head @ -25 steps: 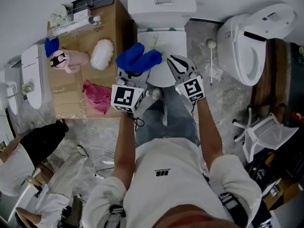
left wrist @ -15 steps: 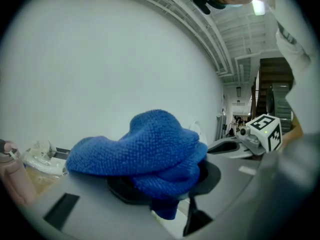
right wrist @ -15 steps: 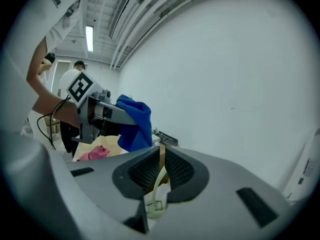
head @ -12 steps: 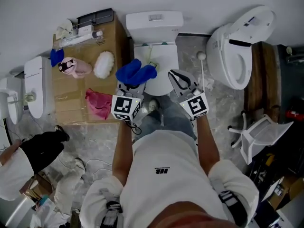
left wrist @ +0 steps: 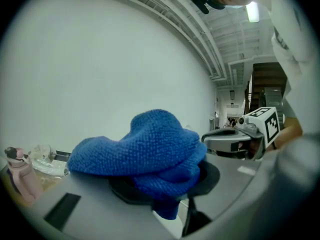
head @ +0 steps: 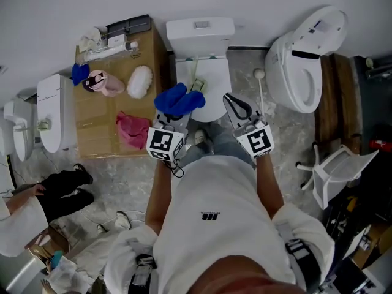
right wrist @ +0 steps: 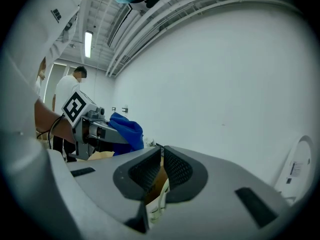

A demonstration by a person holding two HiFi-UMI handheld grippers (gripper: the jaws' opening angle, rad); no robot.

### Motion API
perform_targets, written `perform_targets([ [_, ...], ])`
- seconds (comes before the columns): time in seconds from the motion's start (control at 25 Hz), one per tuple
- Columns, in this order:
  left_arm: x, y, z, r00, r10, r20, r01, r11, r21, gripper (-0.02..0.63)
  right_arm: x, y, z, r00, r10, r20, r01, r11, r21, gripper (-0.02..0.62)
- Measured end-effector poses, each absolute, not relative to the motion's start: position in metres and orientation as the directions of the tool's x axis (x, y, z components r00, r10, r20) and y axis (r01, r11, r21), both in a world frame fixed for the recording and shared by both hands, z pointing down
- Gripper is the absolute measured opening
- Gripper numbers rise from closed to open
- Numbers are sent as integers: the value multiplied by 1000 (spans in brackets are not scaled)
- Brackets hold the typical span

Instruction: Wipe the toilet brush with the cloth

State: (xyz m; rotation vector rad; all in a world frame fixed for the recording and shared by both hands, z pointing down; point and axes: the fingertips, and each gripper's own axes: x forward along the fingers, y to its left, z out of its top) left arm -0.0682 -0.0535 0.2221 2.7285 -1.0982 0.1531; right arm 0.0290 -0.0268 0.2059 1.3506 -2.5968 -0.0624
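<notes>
A blue cloth is bunched in my left gripper, which is shut on it above the toilet's front; it fills the left gripper view as a blue heap. My right gripper hangs beside it at the same height. Its jaws have just been closing and stand almost together in the right gripper view, with nothing between them. A white toilet brush with a round end stands on the floor right of the toilet, apart from both grippers. A pale green item lies on the toilet lid.
The toilet's tank is against the wall ahead. Left of it a cardboard box holds a pink cloth, a white fluffy pad and a pink bottle. Another toilet and a white stool stand right.
The right gripper's jaws have narrowed from clearly apart to almost together. Both grippers have lifted away from the toilet, which now looks smaller. The cloth stays in the left gripper.
</notes>
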Motion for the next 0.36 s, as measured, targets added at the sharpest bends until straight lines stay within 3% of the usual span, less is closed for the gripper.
perform_targets([
  [0.36, -78, -30, 222, 725, -664, 185, -688, -712, 142, 143, 15, -10, 194, -566, -810, 152, -797, 585, 152, 12],
])
